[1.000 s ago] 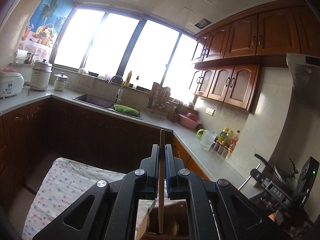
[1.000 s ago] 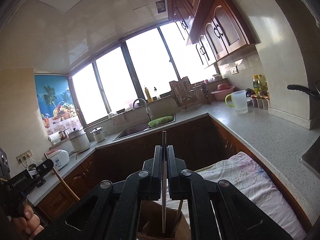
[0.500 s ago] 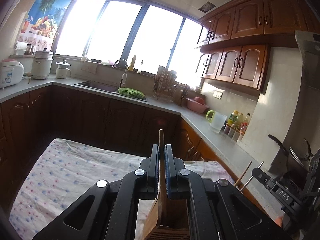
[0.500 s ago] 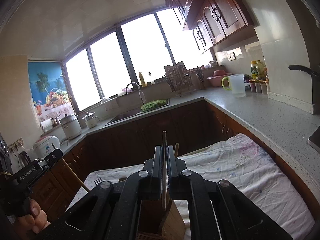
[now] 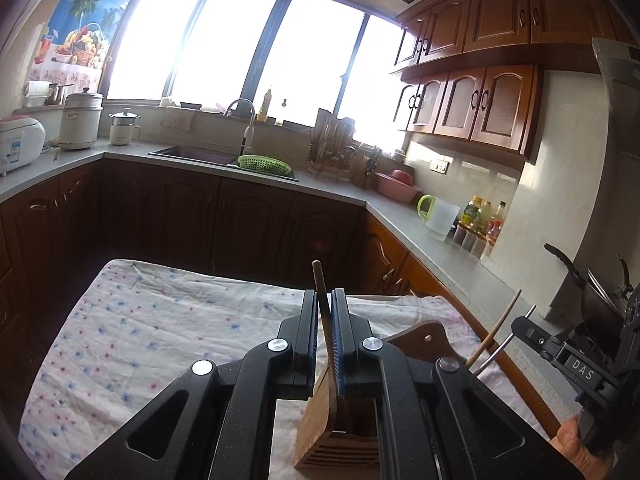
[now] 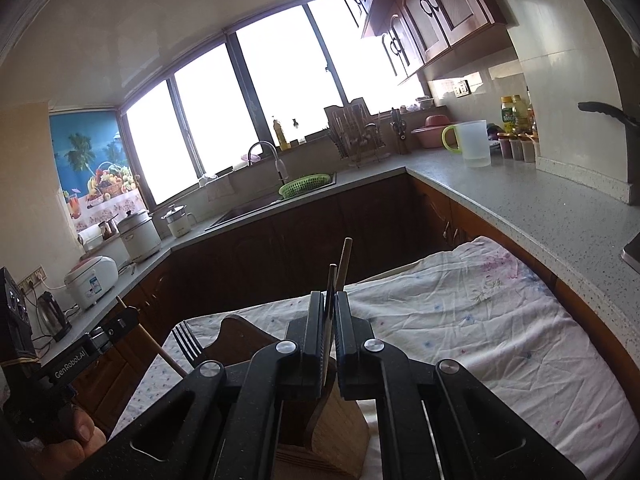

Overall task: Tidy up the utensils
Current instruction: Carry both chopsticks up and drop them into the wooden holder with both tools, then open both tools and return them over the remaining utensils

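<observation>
A wooden holder (image 5: 340, 436) sits low in the middle of the frame on a flowery cloth (image 5: 160, 340). The left gripper (image 5: 326, 312) pinches a wooden stick (image 5: 320, 284) that goes down into it. The right gripper (image 6: 329, 312) squeezes a thin dark handle (image 6: 330, 288), also dipping inside. A fork (image 6: 187, 342) pokes up at lower left.

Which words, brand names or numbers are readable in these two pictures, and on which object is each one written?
"DAS": white letters on the body of the right gripper, seen from the left wrist camera.
"GenRobot.AI": white letters on the body of the left gripper, seen from the right wrist camera.
Too small or blurred to read: the rice cooker sticker and the bottles labels.
</observation>
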`<action>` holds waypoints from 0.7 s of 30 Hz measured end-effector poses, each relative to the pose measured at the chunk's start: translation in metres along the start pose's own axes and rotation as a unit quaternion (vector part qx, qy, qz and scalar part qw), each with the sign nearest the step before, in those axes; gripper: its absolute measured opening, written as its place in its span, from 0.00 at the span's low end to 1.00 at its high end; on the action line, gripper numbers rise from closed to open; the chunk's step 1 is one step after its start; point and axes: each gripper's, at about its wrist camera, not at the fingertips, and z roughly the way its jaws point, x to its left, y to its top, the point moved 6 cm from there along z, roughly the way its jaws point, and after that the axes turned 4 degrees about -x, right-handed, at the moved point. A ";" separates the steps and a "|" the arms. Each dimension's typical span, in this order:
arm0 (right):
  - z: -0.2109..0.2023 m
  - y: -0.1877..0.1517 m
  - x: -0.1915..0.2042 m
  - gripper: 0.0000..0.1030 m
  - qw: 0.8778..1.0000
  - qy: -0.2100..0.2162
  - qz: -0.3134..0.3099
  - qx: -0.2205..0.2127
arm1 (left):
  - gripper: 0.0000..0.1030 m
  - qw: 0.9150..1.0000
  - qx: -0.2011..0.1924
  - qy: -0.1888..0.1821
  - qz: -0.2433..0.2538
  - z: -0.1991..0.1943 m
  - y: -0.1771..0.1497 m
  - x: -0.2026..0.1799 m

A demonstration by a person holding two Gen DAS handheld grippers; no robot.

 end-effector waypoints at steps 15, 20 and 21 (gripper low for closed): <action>-0.072 0.013 -0.019 0.89 0.997 0.017 0.058 -0.056 | 0.82 0.999 -0.004 0.013 -0.032 -0.083 -0.023 0.019; -0.096 -0.009 -0.023 0.91 0.997 0.015 0.060 -0.039 | 0.83 0.998 0.019 0.025 -0.050 -0.117 -0.045 0.028; -0.101 -0.015 -0.023 0.91 0.998 0.014 0.061 -0.033 | 0.83 0.998 0.024 0.029 -0.053 -0.124 -0.051 0.030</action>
